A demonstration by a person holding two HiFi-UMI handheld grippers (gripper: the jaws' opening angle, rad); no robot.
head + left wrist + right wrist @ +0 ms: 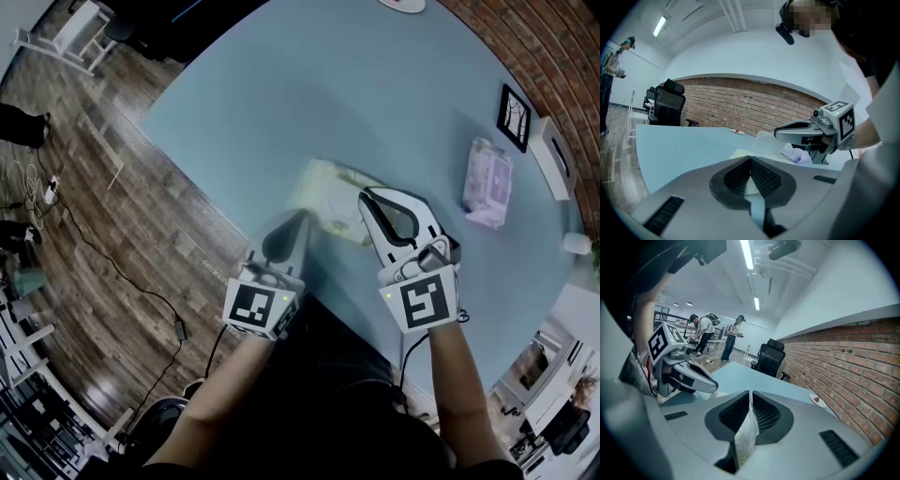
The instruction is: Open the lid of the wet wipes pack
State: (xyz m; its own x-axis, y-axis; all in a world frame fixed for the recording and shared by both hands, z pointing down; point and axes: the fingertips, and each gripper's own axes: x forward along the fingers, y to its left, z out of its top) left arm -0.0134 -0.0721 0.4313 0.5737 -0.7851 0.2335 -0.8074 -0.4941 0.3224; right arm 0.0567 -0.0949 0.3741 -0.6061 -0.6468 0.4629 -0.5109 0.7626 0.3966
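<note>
Pinching the thin white lid [746, 432] in the right gripper [750, 393], with both pads clamped flat on it. Standing up off the pack [328, 192] at its right end, as seen in the left gripper view. Lying pale yellow-green on the blue table [309, 94], toward the near edge, just ahead of both grippers. Holding the left gripper [751, 160] clenched, with nothing caught at its meeting tips and only a sliver of pale pack showing through the gap behind them. Sitting at the pack's left corner, contact unclear. Lying well apart to the right: a lilac pack [487, 183], near a framed picture [514, 117] and a white box [553, 155] by the brick wall [525, 47]. Standing beyond the table in the right gripper view: two people [705, 331] and an office chair [769, 357].
</note>
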